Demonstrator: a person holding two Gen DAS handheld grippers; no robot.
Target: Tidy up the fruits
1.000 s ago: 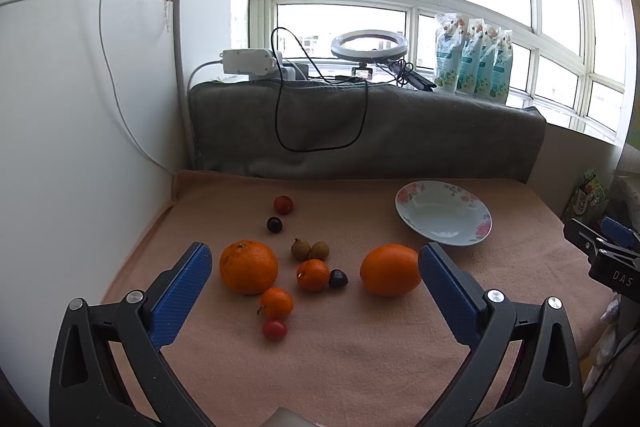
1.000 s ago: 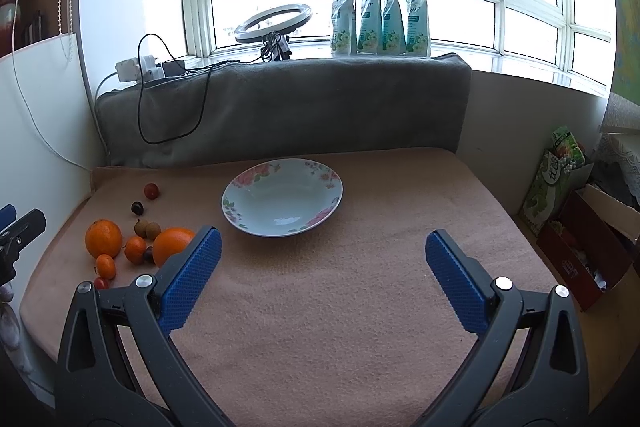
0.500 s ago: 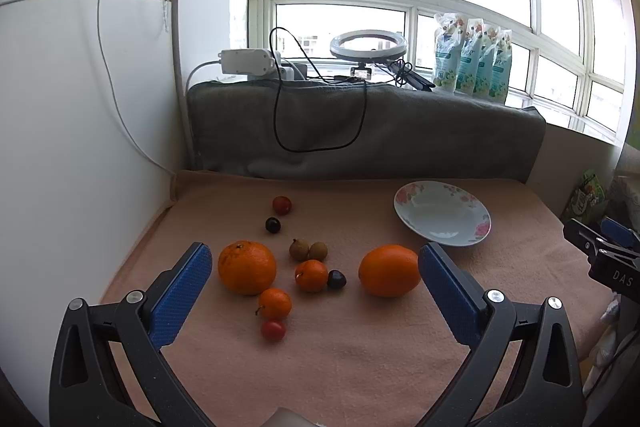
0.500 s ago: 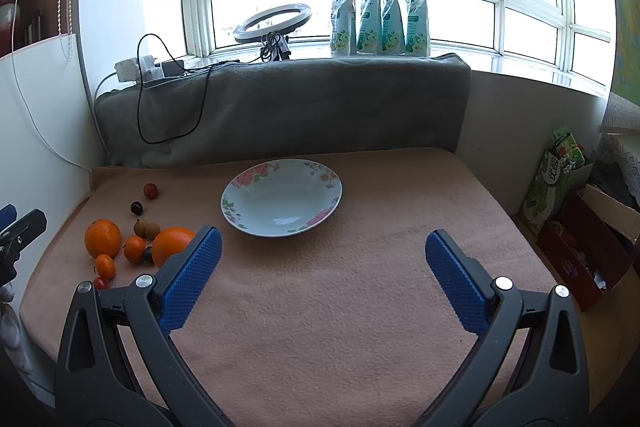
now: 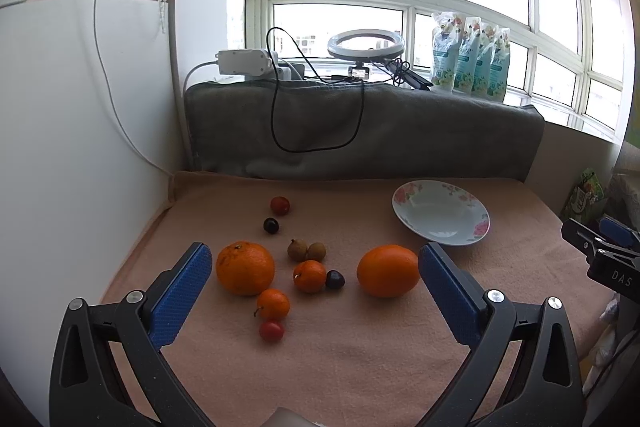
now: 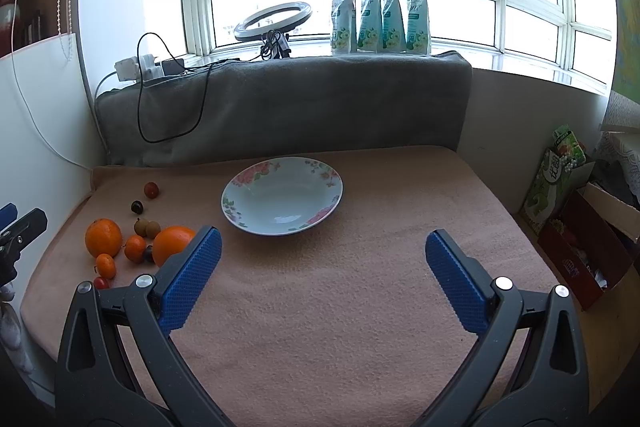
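Loose fruit lies on the pink blanket. A big mandarin (image 5: 245,267) is at the left and a smooth orange (image 5: 388,270) at the right. Between them sit two small tangerines (image 5: 309,275), two brown longans (image 5: 306,250), dark cherries (image 5: 335,279) and red cherry tomatoes (image 5: 271,331). My left gripper (image 5: 314,269) hangs open just in front of this cluster, holding nothing. An empty floral plate (image 6: 282,195) rests further right. My right gripper (image 6: 322,259) is open in front of the plate; the fruit cluster (image 6: 136,247) lies to its left.
A grey blanket-covered backrest (image 5: 360,131) with a black cable closes the far side. A white panel (image 5: 72,147) walls the left. A ring light (image 6: 272,21) and several pouches (image 6: 380,11) stand on the sill. Boxes (image 6: 580,227) sit beyond the right edge.
Almost nothing differs: the left wrist view has shifted very slightly, with the fruit and plate drifting a little left. Both grippers remain open.
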